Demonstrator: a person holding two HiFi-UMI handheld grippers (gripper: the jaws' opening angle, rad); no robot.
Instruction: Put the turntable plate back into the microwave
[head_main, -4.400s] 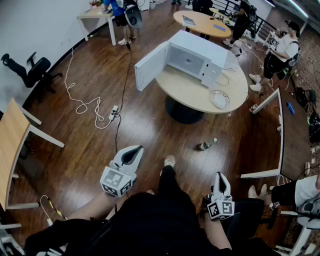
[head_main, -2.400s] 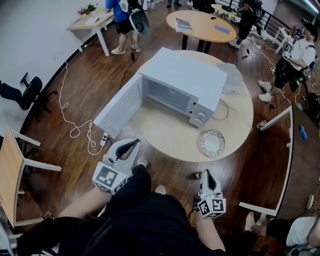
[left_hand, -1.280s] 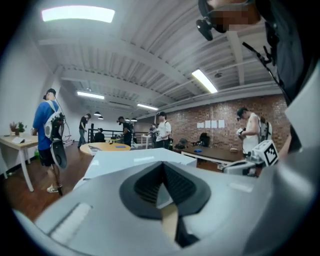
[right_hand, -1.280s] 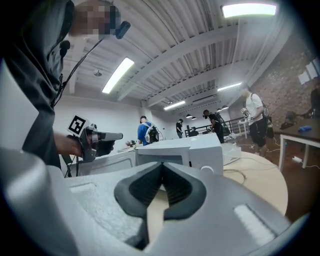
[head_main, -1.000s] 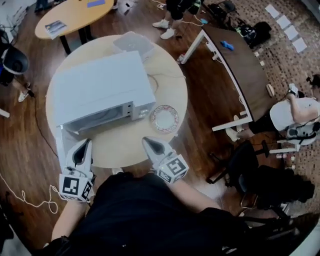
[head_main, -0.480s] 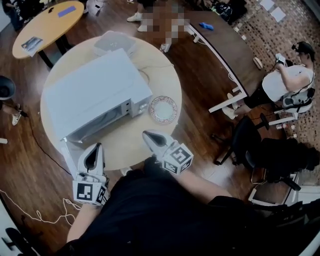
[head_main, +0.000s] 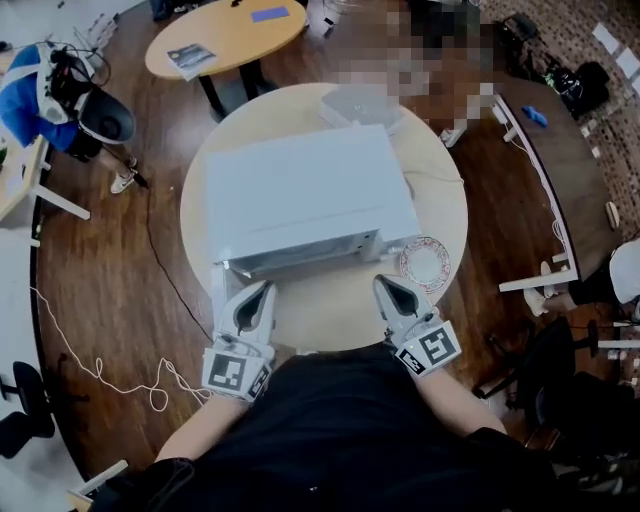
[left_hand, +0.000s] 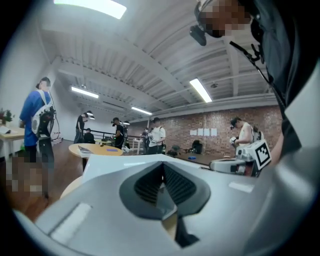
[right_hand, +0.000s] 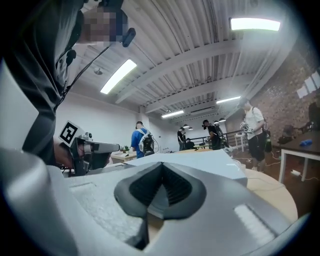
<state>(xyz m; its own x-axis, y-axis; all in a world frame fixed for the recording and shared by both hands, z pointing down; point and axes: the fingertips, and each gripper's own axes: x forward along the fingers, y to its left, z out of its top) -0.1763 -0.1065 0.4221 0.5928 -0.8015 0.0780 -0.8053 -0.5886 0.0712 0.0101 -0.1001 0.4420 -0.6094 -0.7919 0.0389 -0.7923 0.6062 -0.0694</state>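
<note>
Plate (head_main: 425, 263) flat, rt of microwave (head_main: 310, 195).

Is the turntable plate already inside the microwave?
No, the turntable plate lies out on the round table, just to the right of the microwave in the head view.

Right gripper (right_hand: 162, 187): grey ribbed jaws closed together, nothing between them; just in front of the microwave.
Microwave (right_hand: 210, 160): white casing, top face seen over the jaws.
Table (right_hand: 270, 192): pale wood, curved edge; under the microwave and to its right.
Left gripper (right_hand: 114, 148): bears a marker cube; held level, left of the microwave.
Person in blue top (right_hand: 141, 141): standing beyond the microwave, leftward.
Person in white top (right_hand: 255, 131): standing beyond the microwave, rightward.
Ceiling lights (right_hand: 118, 76): strips high above the microwave.
</note>
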